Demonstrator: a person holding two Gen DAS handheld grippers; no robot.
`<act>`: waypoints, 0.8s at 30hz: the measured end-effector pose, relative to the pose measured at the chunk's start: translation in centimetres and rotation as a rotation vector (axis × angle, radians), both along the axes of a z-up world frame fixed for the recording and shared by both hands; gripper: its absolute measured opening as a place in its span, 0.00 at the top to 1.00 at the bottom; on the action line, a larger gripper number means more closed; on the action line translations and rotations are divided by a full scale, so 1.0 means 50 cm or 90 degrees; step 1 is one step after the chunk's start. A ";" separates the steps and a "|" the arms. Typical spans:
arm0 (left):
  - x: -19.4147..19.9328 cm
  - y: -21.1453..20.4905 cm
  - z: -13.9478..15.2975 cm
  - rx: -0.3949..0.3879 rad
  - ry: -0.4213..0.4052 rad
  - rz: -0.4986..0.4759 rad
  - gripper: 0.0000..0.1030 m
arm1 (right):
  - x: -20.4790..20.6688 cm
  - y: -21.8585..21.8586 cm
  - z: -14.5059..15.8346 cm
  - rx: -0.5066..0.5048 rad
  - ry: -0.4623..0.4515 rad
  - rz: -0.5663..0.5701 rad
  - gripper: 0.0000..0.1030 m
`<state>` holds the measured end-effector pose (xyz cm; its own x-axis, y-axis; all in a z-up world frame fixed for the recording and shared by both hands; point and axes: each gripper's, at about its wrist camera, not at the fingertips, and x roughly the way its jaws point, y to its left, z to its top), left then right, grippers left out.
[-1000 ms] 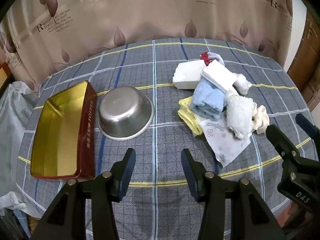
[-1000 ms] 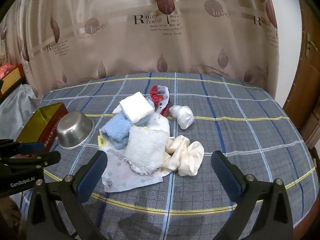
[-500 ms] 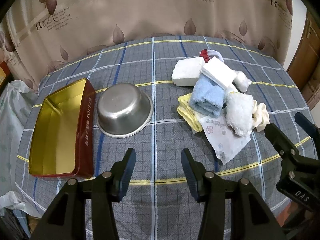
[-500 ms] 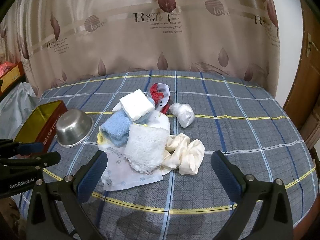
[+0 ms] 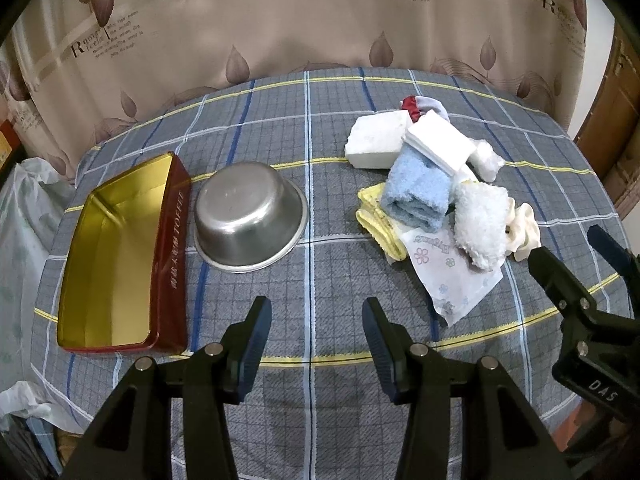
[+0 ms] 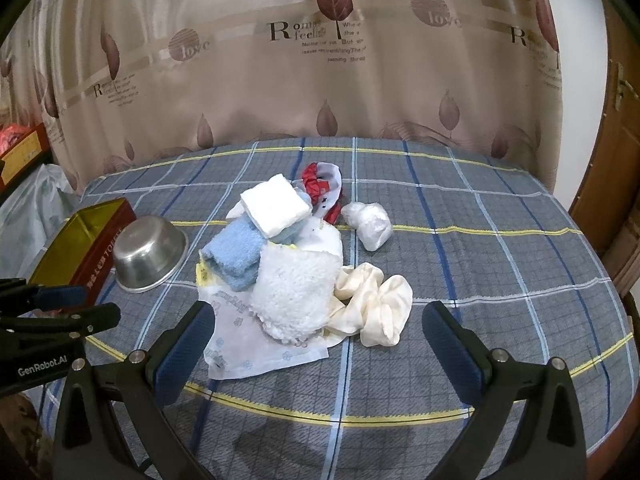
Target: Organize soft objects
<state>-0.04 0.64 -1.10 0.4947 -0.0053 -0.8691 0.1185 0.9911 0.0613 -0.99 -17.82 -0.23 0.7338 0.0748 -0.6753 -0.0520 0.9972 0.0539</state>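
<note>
Both grippers hover with jaws apart and empty: left gripper (image 5: 316,322), right gripper (image 6: 316,338). The cloth pile (image 6: 292,264) sits at twelve o'clock of the right one on the bench (image 6: 480,280); a careless grab could drag several pieces together.

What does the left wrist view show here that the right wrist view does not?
Only the left wrist view looks down into the red tin, showing its gold inside with nothing in it, and shows the white block plainly. Only the right wrist view shows the door handle and the whole cream scrunchie. Both share the steel bowl, blue towel, fluffy white cloth and both grippers, left gripper and right gripper, open and holding nothing.
</note>
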 end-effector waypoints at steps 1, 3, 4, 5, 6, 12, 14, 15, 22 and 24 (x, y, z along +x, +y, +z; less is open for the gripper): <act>0.000 0.000 0.000 0.000 -0.001 0.000 0.53 | 0.000 0.001 -0.001 0.000 0.002 0.000 0.00; 0.000 0.003 0.001 0.002 -0.002 -0.001 0.53 | 0.002 0.002 -0.003 0.002 0.005 0.001 0.00; 0.001 0.004 0.001 0.003 -0.003 0.000 0.53 | 0.002 0.003 -0.003 0.002 0.005 0.001 0.00; 0.001 0.004 0.002 0.002 -0.002 -0.002 0.53 | 0.002 0.003 -0.003 0.001 0.005 0.001 0.00; 0.001 0.004 0.002 0.002 -0.001 -0.003 0.53 | 0.002 0.002 -0.003 0.001 0.005 0.001 0.00; 0.001 0.004 0.002 0.002 0.000 -0.004 0.53 | 0.003 0.002 -0.002 0.002 0.005 0.000 0.00; 0.001 0.004 0.002 0.002 0.001 -0.004 0.53 | 0.003 0.002 -0.004 0.002 0.008 0.002 0.00; 0.001 0.003 0.002 0.003 0.001 -0.004 0.53 | 0.003 0.001 -0.004 0.002 0.009 0.002 0.00; 0.000 0.000 0.001 0.005 0.001 -0.003 0.53 | 0.003 0.002 -0.004 0.002 0.009 0.002 0.00; 0.000 -0.002 0.001 0.004 0.002 -0.003 0.53 | 0.003 0.002 -0.004 0.001 0.009 0.002 0.00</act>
<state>-0.03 0.53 -1.07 0.4924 -0.0028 -0.8703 0.1232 0.9902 0.0665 -0.84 -17.71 -0.43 0.7234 0.0785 -0.6859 -0.0542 0.9969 0.0569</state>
